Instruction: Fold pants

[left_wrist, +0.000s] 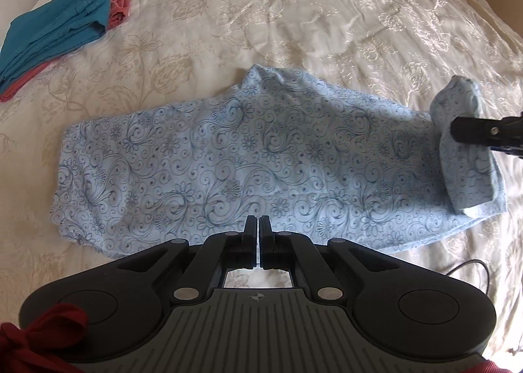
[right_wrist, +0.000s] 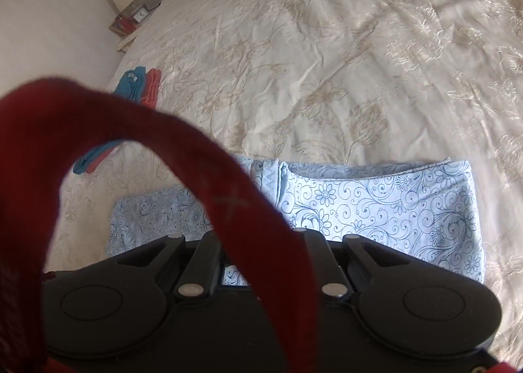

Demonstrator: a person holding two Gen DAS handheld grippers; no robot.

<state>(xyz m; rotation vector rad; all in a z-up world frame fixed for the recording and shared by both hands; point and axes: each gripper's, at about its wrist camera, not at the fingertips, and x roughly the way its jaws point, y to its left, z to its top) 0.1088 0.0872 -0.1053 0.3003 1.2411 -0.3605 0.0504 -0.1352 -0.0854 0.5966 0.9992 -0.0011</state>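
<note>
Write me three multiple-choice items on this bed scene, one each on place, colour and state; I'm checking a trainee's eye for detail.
1. Where does the folded stack lie, seen from the left wrist?
A. far left of the bed
B. on the pants
C. on the floor
2. What colour are the pants being folded?
A. plain white
B. light blue with swirls
C. green
3. How does the left gripper stand?
A. wide open
B. shut, holding nothing
C. shut on a sock

Answers: 1 A, the stack sits at the upper left on the bedspread; 2 B, the print shows; 3 B, the fingers meet above the cloth's near edge.
</note>
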